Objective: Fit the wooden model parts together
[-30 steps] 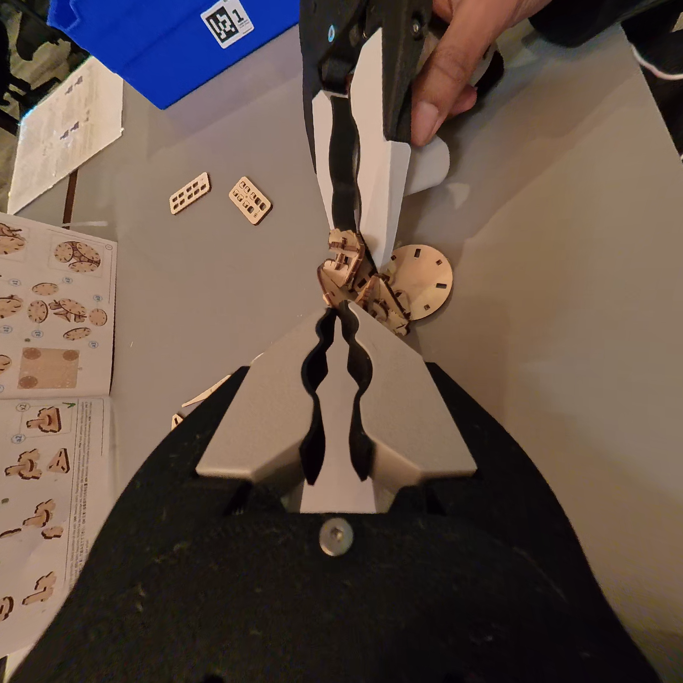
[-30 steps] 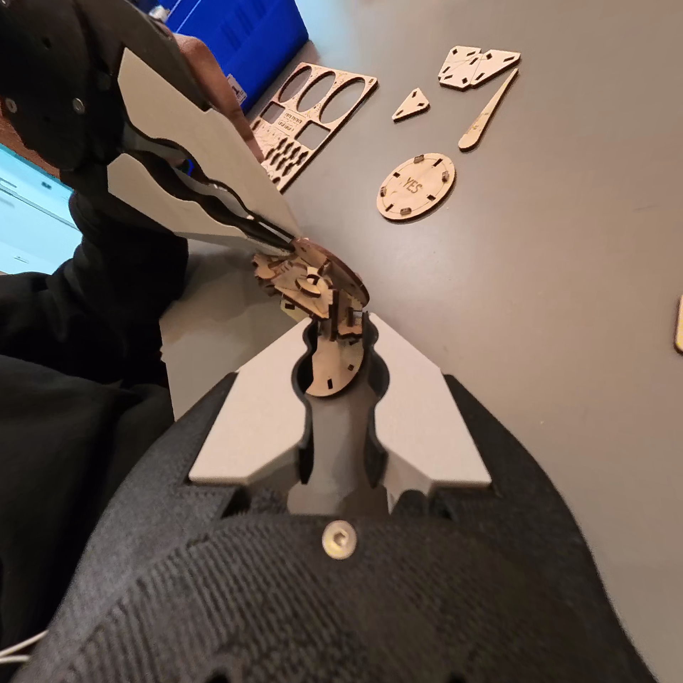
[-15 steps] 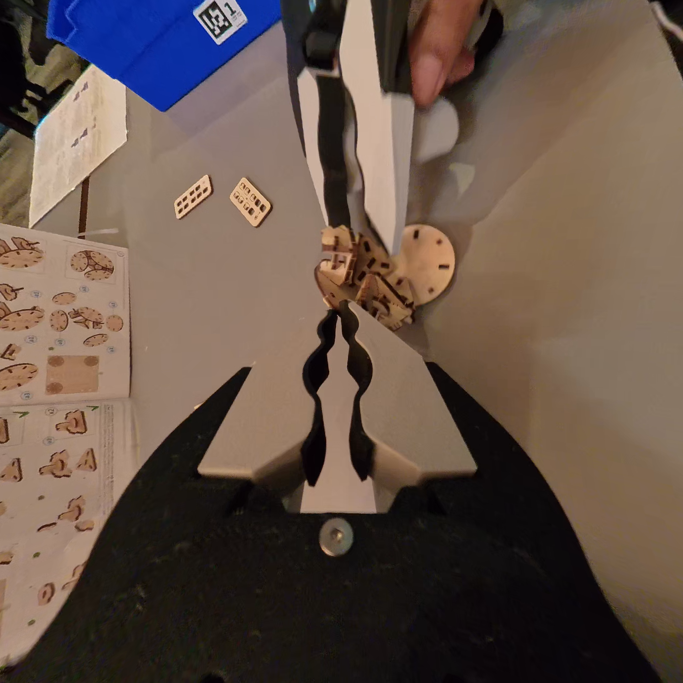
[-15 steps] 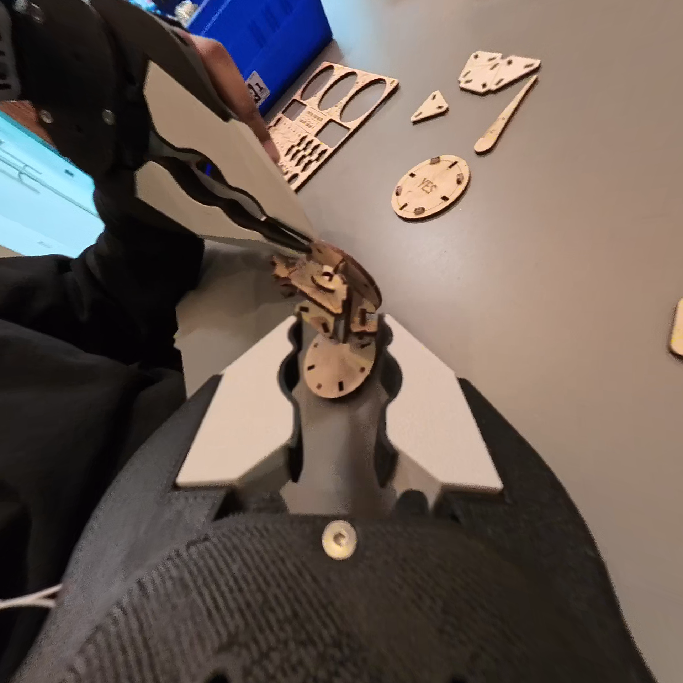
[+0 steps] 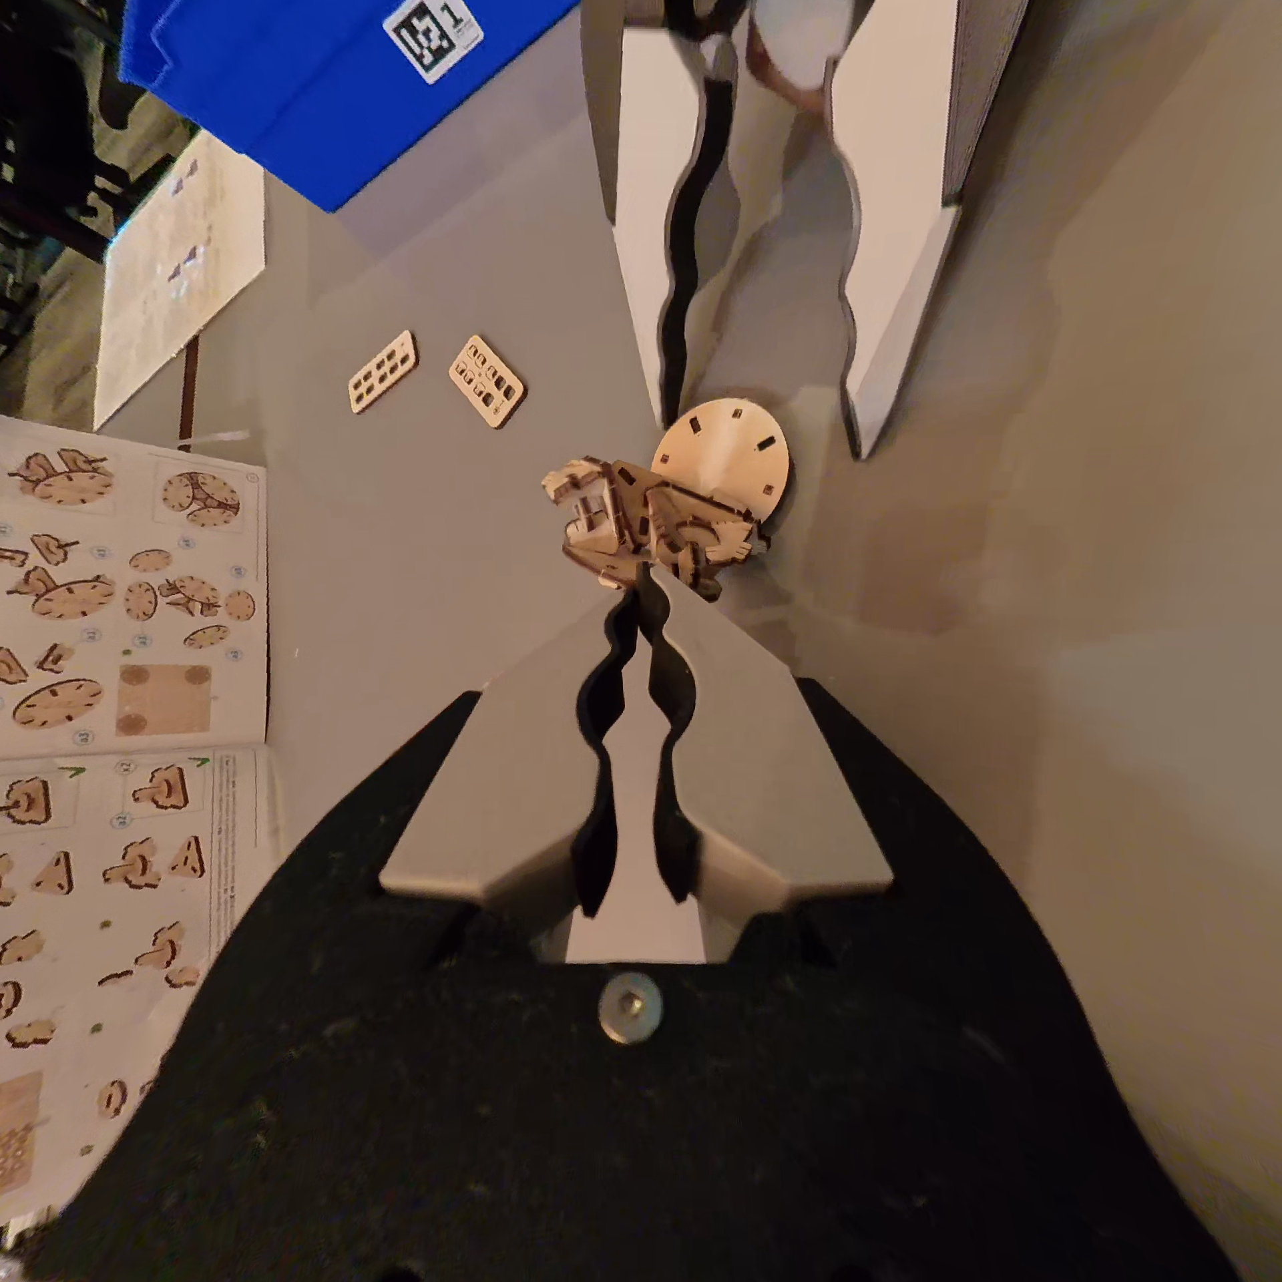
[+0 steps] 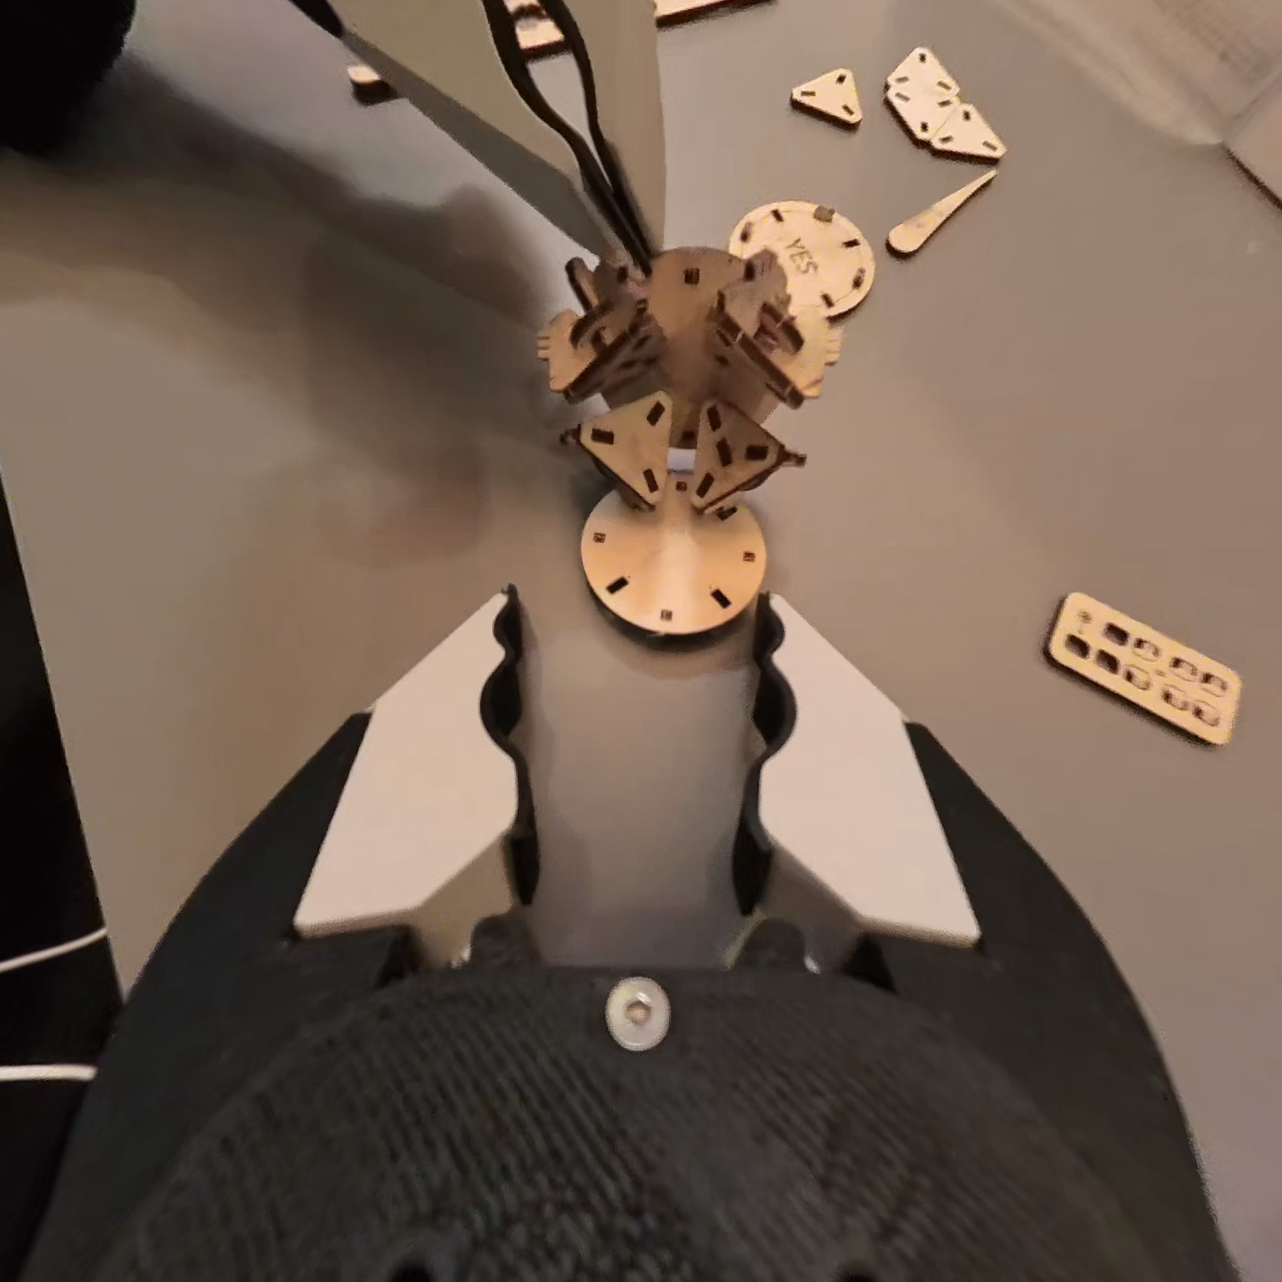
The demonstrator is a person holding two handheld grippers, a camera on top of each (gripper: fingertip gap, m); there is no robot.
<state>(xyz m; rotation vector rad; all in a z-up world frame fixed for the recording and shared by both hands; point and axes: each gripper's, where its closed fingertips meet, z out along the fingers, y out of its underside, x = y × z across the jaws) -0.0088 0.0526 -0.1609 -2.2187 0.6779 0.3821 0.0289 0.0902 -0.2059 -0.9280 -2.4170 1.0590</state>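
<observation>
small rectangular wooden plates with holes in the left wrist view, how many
2: both flat on the grey table, side by side below the blue bin, one left of the other. More may be hidden.

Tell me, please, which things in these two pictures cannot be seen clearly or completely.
- Left wrist view: where the left gripper pinches the wooden assembly, hidden by the assembly itself.
- Left wrist view: instruction booklet, cut by the left edge.
- Right wrist view: wooden sheet, cut by the top edge.
- Right wrist view: small wooden piece, blurred and partly behind the left gripper's finger.

Blue bin (image 5: 333,90) and instruction booklet (image 5: 104,694), both edge-cropped.
</observation>
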